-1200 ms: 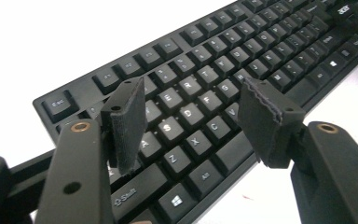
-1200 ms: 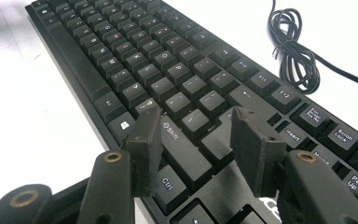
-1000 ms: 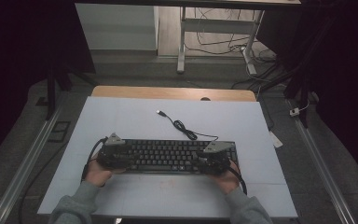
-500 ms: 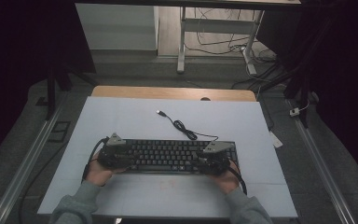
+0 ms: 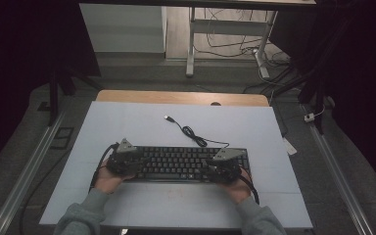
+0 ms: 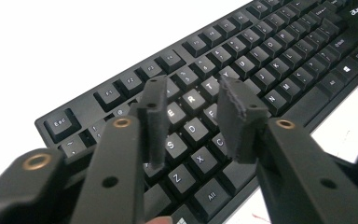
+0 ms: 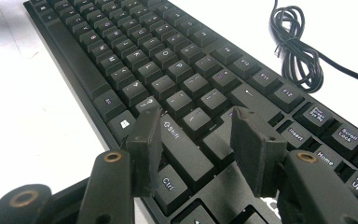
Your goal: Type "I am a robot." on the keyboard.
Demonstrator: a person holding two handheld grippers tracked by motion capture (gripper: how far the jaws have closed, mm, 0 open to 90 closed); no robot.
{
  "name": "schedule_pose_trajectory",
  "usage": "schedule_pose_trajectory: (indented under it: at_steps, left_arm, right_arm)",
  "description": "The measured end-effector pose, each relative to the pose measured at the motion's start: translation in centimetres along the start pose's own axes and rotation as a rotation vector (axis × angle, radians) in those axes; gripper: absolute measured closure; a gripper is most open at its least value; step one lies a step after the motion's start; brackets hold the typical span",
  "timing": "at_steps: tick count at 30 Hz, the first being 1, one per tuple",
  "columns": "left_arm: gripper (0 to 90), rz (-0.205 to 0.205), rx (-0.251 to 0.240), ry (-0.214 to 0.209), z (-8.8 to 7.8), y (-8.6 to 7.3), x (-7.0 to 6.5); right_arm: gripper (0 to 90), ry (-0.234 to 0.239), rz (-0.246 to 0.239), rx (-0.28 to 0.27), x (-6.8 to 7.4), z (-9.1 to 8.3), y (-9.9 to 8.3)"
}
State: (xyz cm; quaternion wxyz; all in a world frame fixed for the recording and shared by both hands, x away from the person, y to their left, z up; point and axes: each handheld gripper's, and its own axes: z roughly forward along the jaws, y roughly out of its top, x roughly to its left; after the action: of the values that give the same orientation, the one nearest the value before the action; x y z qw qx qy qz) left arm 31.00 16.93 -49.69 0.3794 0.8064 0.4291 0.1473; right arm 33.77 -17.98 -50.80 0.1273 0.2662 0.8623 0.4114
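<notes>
Two grippers, left (image 5: 138,160) and right (image 5: 210,168), still hover spread over the ends of the black corded keyboard (image 5: 186,164) near the counter's (image 5: 127,122) front edge; nothing has shifted, so no grasp has begun.

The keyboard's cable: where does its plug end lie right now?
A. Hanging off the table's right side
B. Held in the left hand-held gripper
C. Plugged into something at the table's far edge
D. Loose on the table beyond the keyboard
D: in the high view the cable coils once behind the keyboard, and its plug lies bare on the table, joined to nothing.
</notes>
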Motion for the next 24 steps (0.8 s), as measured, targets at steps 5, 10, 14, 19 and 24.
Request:
schedule_pose_trajectory:
  at_steps: [5,10,14,19,24]
  left_arm:
    - [73.9,0.007,0.0,-0.003,0.2,0.2,0.0]
    - [87.3,0.01,0.013,-0.013,0.6,0.4,0.0]
    - [88.6,0.016,0.023,-0.018,1.3,0.6,-0.1]
    - [88.7,0.022,0.046,-0.016,2.4,0.9,-0.3]
    - [88.7,0.022,0.058,-0.01,3.2,0.9,-0.3]
  right_arm:
    - [53.4,0.0,0.0,-0.002,0.0,0.0,0.0]
    - [53.4,-0.001,-0.001,0.001,0.0,0.0,0.0]
    - [53.4,-0.002,-0.002,0.002,0.0,0.1,0.0]
    - [53.3,-0.001,-0.004,0.003,0.0,0.1,0.0]
    - [53.4,-0.004,-0.004,0.005,0.0,0.1,0.0]
